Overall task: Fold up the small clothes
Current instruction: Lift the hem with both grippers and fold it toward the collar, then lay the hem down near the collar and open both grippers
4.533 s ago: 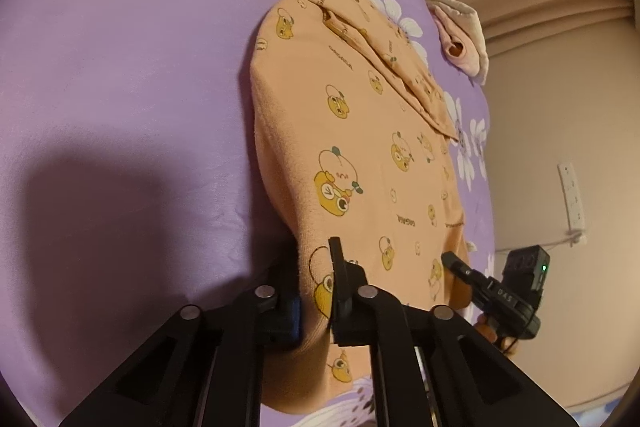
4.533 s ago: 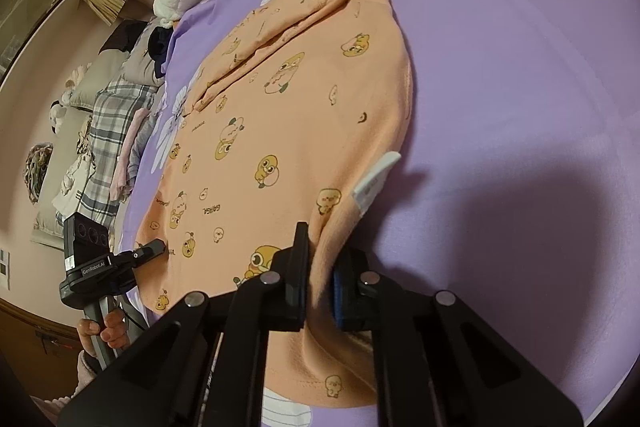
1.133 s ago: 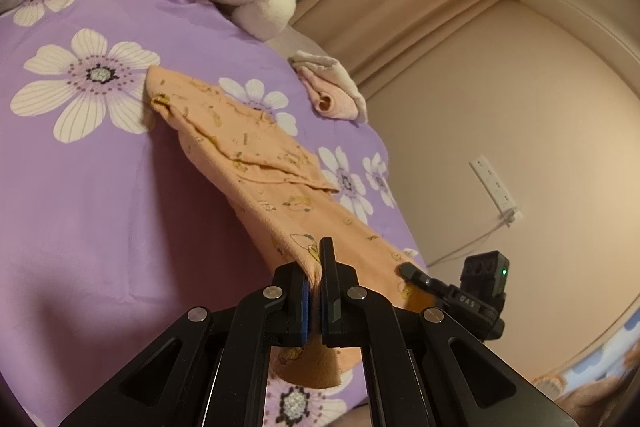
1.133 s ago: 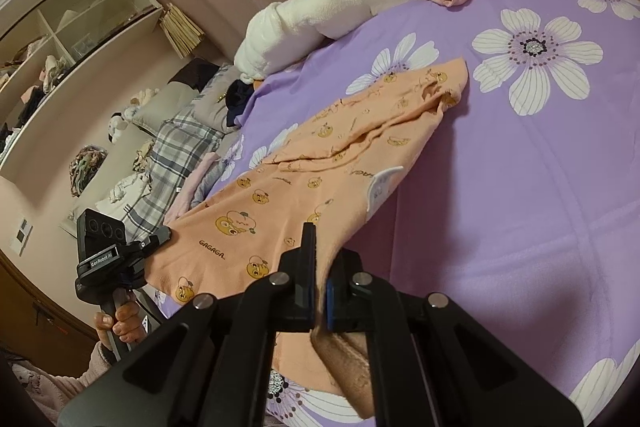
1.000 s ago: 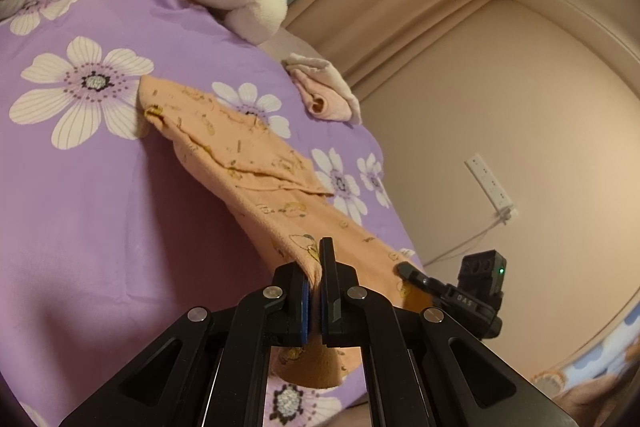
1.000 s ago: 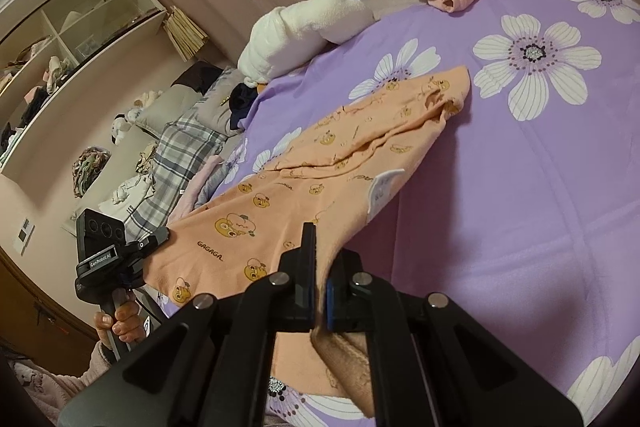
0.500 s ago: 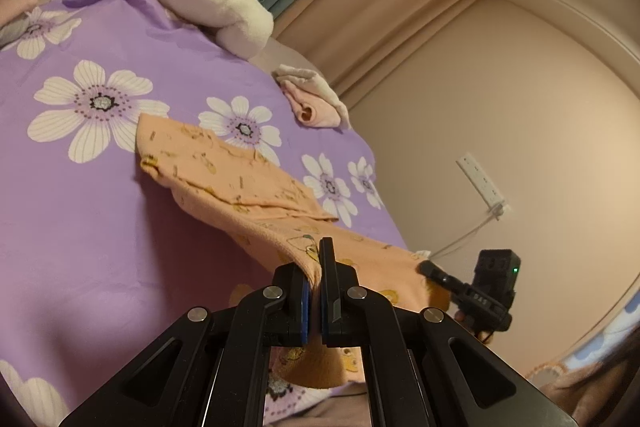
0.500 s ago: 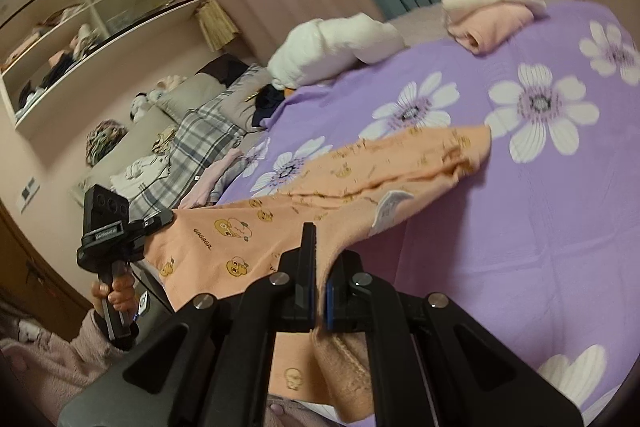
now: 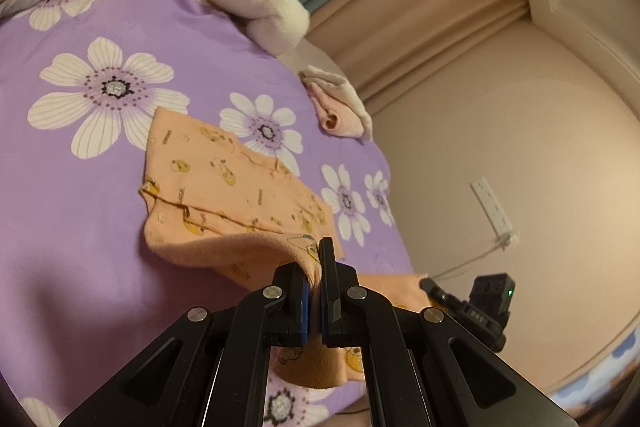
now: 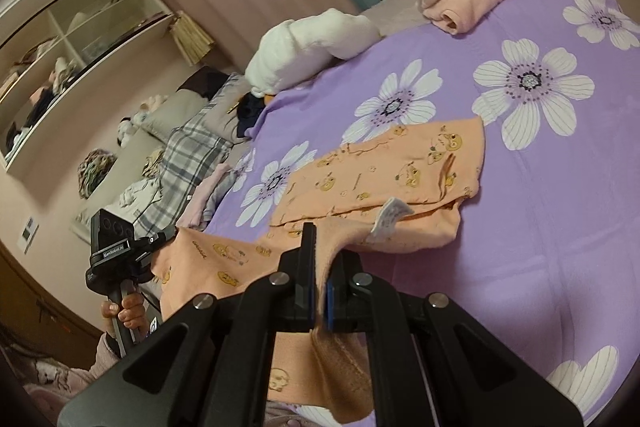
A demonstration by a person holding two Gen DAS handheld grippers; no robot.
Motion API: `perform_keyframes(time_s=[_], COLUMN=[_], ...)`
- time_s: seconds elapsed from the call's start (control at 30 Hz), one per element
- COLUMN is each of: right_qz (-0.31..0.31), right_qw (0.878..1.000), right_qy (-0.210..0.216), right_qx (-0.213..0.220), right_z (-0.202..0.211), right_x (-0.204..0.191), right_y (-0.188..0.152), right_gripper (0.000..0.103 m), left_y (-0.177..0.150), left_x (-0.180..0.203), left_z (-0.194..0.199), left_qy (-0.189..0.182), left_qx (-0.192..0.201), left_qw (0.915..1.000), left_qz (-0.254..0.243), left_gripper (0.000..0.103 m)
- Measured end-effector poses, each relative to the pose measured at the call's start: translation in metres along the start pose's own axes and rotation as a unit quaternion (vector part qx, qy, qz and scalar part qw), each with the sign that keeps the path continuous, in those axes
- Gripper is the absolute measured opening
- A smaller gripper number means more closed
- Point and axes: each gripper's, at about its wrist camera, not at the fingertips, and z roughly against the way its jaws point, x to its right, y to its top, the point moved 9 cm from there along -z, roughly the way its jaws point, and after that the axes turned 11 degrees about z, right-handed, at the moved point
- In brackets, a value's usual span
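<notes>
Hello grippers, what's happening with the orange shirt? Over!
Left gripper and right gripper both shut on the orange shirt. Near edge lifted, far part on the bedspread. Nothing in the way.

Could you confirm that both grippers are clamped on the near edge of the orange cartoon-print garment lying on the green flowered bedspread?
Not quite: the flowered bedspread is purple, not green, as both wrist views show. The rest holds: the left gripper and right gripper are each clamped on the near edge of the orange cartoon-print garment.

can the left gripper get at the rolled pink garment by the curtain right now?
Probably not: the left gripper is shut on the orange shirt, and the pink roll lies well beyond it.
</notes>
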Motion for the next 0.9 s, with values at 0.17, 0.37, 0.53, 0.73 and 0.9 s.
perform_keyframes(time_s=[0.17, 0.37, 0.53, 0.73, 0.9], right_qz=[-0.012, -0.040, -0.076, -0.102, -0.132], right_qw=[1.000, 0.998, 0.995, 0.990, 0.985], right_qy=[-0.015, -0.037, -0.056, -0.078, -0.089], right_qx=[-0.004, -0.014, -0.025, -0.052, -0.072], right_z=[-0.013, -0.044, -0.075, -0.111, -0.138], right_x=[0.014, 0.042, 0.074, 0.106, 0.136], right_y=[0.018, 0.040, 0.054, 0.059, 0.060], right_gripper=[0.005, 0.005, 0.006, 0.006, 0.007], left_y=[0.024, 0.058, 0.082, 0.097, 0.110], left_x=[-0.001, -0.011, -0.029, -0.058, -0.084], left_z=[-0.013, -0.031, -0.056, -0.090, -0.112], left_qy=[0.005, 0.013, 0.027, 0.065, 0.094], left_qx=[0.009, 0.027, 0.021, 0.007, -0.002], left_qw=[0.9999, 0.9994, 0.9987, 0.9962, 0.9921], left_qz=[0.005, 0.018, 0.038, 0.057, 0.082], left_gripper=[0.000, 0.000, 0.000, 0.000, 0.000])
